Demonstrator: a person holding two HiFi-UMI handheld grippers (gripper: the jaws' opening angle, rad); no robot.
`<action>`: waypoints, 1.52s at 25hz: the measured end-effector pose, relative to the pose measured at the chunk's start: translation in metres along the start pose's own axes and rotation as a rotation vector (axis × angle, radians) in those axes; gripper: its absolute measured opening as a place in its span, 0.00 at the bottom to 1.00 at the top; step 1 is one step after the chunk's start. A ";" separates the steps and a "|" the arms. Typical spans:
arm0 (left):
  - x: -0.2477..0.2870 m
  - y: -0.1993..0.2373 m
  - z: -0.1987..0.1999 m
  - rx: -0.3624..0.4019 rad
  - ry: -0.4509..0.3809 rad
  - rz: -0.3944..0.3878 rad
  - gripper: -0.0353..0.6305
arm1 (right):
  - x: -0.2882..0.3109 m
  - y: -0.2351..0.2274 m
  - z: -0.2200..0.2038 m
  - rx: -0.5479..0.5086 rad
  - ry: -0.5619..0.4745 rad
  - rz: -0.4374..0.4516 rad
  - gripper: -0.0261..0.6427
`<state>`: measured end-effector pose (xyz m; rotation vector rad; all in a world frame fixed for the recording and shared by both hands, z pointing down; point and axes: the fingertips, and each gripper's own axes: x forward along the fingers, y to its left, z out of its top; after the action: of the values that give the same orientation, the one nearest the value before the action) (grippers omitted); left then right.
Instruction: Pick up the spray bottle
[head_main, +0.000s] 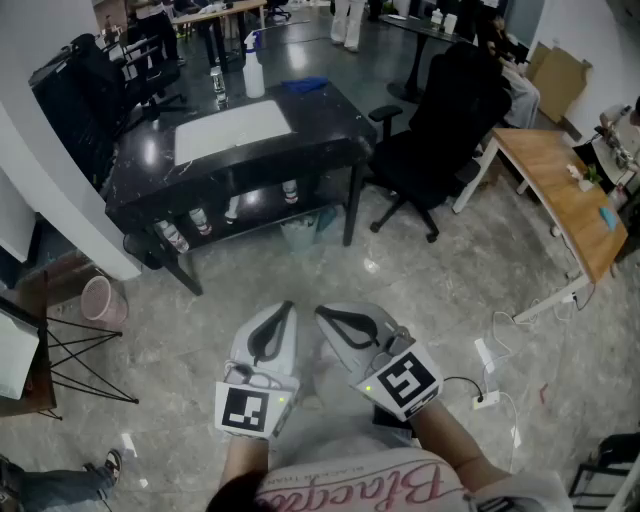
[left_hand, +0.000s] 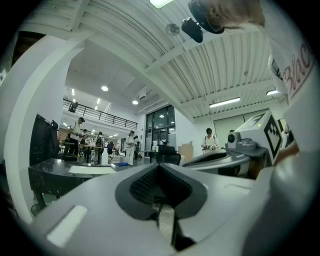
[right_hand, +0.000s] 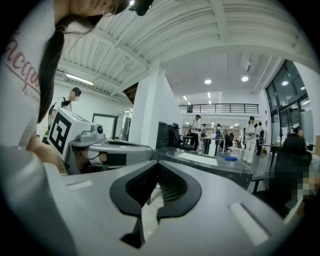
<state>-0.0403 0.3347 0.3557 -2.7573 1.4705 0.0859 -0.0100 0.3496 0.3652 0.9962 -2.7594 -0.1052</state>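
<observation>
The spray bottle (head_main: 253, 74), white with a blue top, stands upright in the upper left of the head view, at the far edge of a black table (head_main: 330, 128). It is well apart from both grippers, which sit low in the middle of the frame over the grey stone floor (head_main: 450, 270). A white sheet (head_main: 232, 130) lies flat on the tabletop just in front of the bottle, and a blue cloth (head_main: 304, 85) lies to the bottle's right. Several bottles (head_main: 200, 220) stand on the shelf under the table. The left gripper (head_main: 287, 306) has its jaws pressed together with nothing between them; its own view shows the dark pads meeting at the tip. The right gripper (head_main: 321, 312) is just beside it, its tip angled toward the left one, and its jaws are likewise closed on nothing. Both grippers point toward the table, and each carries its marker cube at the back, near the person's wrists. A black office chair (head_main: 440, 125) stands to the right of the table, and a wooden table (head_main: 555, 185) runs along the right edge of the frame. A pink bin (head_main: 100, 297) sits on the floor at the left, and a white power strip (head_main: 486, 354) with its cable lies on the floor at the lower right.
</observation>
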 end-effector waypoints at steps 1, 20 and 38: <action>0.000 0.001 0.000 -0.002 0.001 0.008 0.05 | -0.001 0.000 -0.001 0.004 0.003 -0.003 0.04; 0.041 0.040 -0.010 -0.007 0.056 0.046 0.05 | 0.031 -0.047 -0.004 0.125 -0.025 0.000 0.04; 0.170 0.094 -0.003 -0.035 0.035 0.079 0.05 | 0.101 -0.153 0.004 0.097 -0.014 0.131 0.04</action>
<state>-0.0239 0.1409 0.3505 -2.7418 1.6017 0.0655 0.0090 0.1675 0.3574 0.8370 -2.8572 0.0421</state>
